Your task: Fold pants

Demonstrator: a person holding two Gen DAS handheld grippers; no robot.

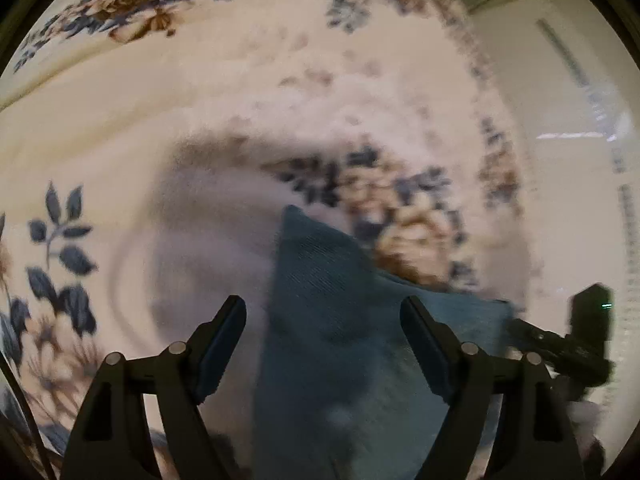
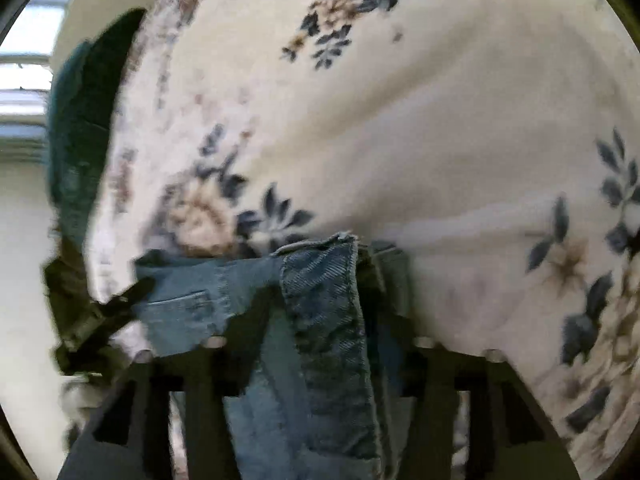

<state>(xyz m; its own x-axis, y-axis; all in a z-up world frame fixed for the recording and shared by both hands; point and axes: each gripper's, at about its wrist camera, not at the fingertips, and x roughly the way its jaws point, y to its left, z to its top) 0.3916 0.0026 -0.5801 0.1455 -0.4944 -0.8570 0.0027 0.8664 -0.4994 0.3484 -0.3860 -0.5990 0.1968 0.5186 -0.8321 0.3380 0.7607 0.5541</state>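
The blue denim pants (image 2: 320, 320) lie bunched on the floral-printed cream bedcover (image 2: 400, 120), a fold rising between the spread, non-gripping fingers of the left gripper (image 1: 324, 312) – the right gripper (image 2: 324, 292) likewise released, cloth between its blurred fingers.

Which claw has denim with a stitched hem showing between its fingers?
The right claw: the jeans between its fingers show a stitched hem and a pocket. The left claw frames only plain, blurred denim.
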